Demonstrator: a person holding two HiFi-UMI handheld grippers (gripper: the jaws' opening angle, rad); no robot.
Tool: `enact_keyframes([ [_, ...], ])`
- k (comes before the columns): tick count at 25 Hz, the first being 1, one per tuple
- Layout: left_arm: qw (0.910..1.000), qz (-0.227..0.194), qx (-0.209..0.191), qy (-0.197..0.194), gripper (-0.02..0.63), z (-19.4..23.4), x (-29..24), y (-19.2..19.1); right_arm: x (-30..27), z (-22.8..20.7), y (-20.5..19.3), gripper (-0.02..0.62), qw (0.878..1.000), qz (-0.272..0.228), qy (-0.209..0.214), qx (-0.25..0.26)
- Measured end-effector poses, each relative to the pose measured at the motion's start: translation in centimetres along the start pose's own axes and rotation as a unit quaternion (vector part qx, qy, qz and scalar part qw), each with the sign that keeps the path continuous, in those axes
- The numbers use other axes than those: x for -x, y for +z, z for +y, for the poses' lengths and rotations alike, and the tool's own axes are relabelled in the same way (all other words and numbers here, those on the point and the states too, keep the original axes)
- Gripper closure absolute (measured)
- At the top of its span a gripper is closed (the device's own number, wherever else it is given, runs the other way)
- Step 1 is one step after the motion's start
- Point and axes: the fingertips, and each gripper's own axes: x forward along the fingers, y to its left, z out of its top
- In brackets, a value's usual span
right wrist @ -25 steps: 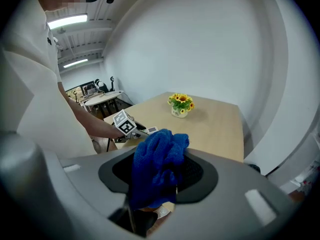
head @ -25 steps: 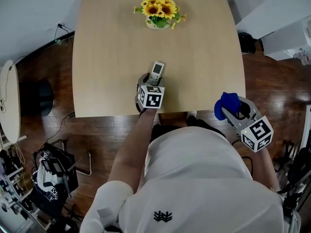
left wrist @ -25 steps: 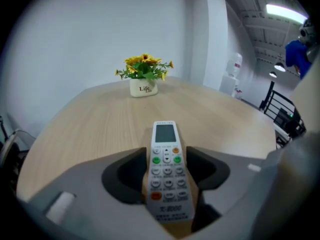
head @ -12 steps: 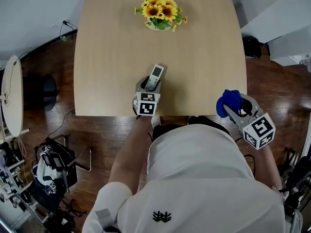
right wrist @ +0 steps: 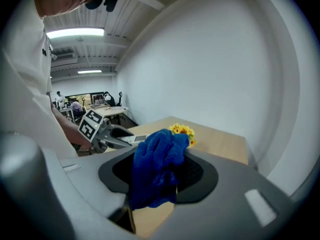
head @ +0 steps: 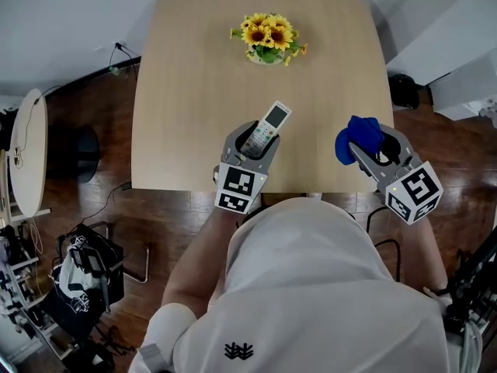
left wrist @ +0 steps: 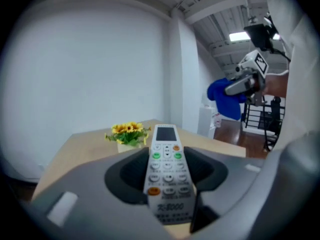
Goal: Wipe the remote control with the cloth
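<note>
With the white remote control (head: 272, 119) clamped in my left gripper (head: 255, 142) over the table's (head: 186, 92) near edge and the blue cloth (head: 351, 137) pinched in my right gripper (head: 363, 144), apart, I judge wiping comes next: bring cloth onto buttons.

The remote control (head: 266, 127) is white with 2 green and 2 orange buttons. The cloth (head: 356, 140) is deep blue. The left gripper (head: 252, 140) and right gripper (head: 366, 148) are grey, with black-and-white square markers.
</note>
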Motion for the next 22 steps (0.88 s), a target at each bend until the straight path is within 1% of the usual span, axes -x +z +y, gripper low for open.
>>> enact_keyframes([
  [3, 0.9993, -0.022, -0.023, -0.022, 0.371, -1.1, 0.9, 2.8, -2.0, 2.9, 5.5, 0.407, 0.997, -0.058, 0.032, 0.033],
  [6, 0.9980, -0.034, -0.039, -0.038, 0.371, -1.9, 1.3, 4.3, -4.5, 7.1, 9.1, 0.407, 0.990, -0.094, 0.080, 0.067],
  [8, 0.9972, -0.033, -0.048, -0.046, 0.371, -2.3, 1.3, 4.9, -5.9, 9.8, 10.5, 0.407, 0.985, -0.100, 0.112, 0.083],
  [10, 0.9964, -0.032, -0.056, -0.056, 0.371, -2.8, 1.5, 5.4, -7.0, 12.6, 11.4, 0.407, 0.982, -0.093, 0.139, 0.088],
  [14, 0.9941, -0.036, -0.073, -0.071, 0.371, -3.7, 2.5, 6.0, -9.2, 16.8, 11.5, 0.407, 0.976, -0.078, 0.171, 0.105],
  [16, 0.9939, -0.040, -0.072, -0.073, 0.371, -3.7, 2.8, 6.1, -10.1, 17.3, 11.1, 0.407, 0.975, -0.078, 0.173, 0.113],
  [17, 0.9940, -0.041, -0.070, -0.073, 0.371, -3.6, 3.0, 6.2, -10.3, 16.9, 11.0, 0.407, 0.976, -0.076, 0.168, 0.113],
  [20, 0.9945, -0.048, -0.063, -0.069, 0.371, -3.0, 4.1, 6.2, -10.7, 14.4, 10.6, 0.407, 0.983, -0.067, 0.131, 0.105],
  [22, 0.9947, -0.051, -0.058, -0.068, 0.371, -2.6, 4.4, 6.5, -10.6, 11.2, 10.2, 0.407, 0.986, -0.061, 0.102, 0.121],
])
